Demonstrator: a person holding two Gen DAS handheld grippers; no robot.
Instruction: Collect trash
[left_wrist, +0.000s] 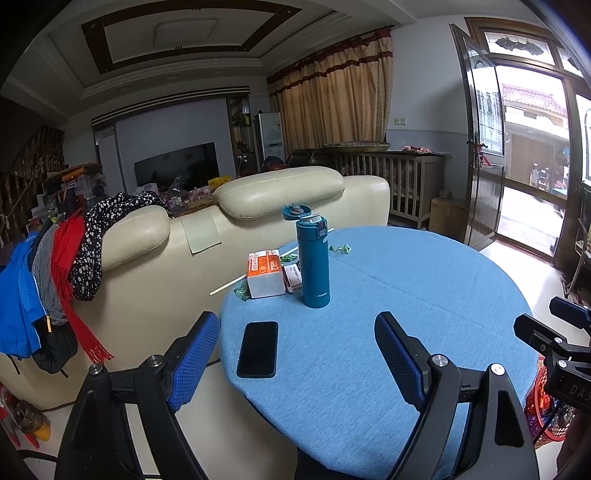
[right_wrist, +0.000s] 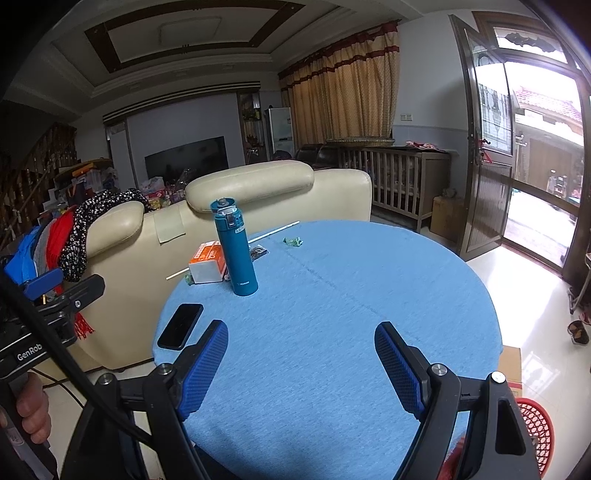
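Trash sits at the centre-left of my left wrist view: green candy wrappers (left_wrist: 340, 249), a long straw (left_wrist: 236, 282) and an orange-and-white box (left_wrist: 266, 274) clustered around the teal bottle (left_wrist: 313, 264) on the blue-covered counter (left_wrist: 424, 295). My left hand-held gripper (left_wrist: 297, 360) hangs at lower centre, jaws apart and empty, a black phone (left_wrist: 258, 349) between its fingers. My right hand-held gripper (right_wrist: 301, 365) likewise stands apart, empty, with the red basket (right_wrist: 537, 432) at lower right.

tablecloth (left_wrist: 406, 295) light blue | flask (left_wrist: 314, 266) teal | basket (right_wrist: 535, 428) red
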